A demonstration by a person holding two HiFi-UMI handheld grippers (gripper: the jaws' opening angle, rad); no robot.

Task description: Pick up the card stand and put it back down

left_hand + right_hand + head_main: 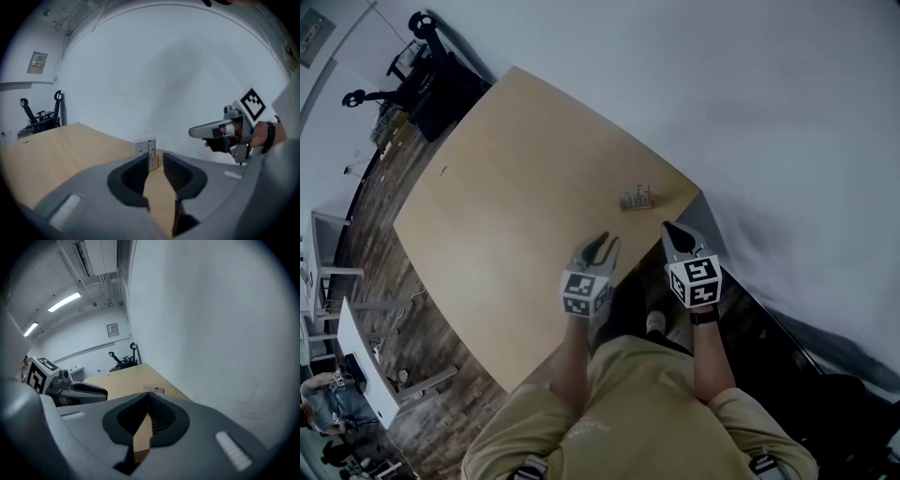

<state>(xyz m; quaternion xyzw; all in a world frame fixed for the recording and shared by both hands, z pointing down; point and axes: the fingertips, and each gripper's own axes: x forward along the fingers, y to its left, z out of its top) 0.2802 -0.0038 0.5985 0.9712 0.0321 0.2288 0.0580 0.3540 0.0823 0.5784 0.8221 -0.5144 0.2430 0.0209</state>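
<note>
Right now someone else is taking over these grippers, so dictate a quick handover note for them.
Left gripper: jaws apart, nothing between them, pointed at the card stand but short of it.
Right gripper: jaws closed, empty, held beside the left.
Card stand: upright on the table near its far right edge; neither gripper touches it.
Done: cannot tell whether it has been lifted.
Left: if not, grasp it, lift it, set it back down.
</note>
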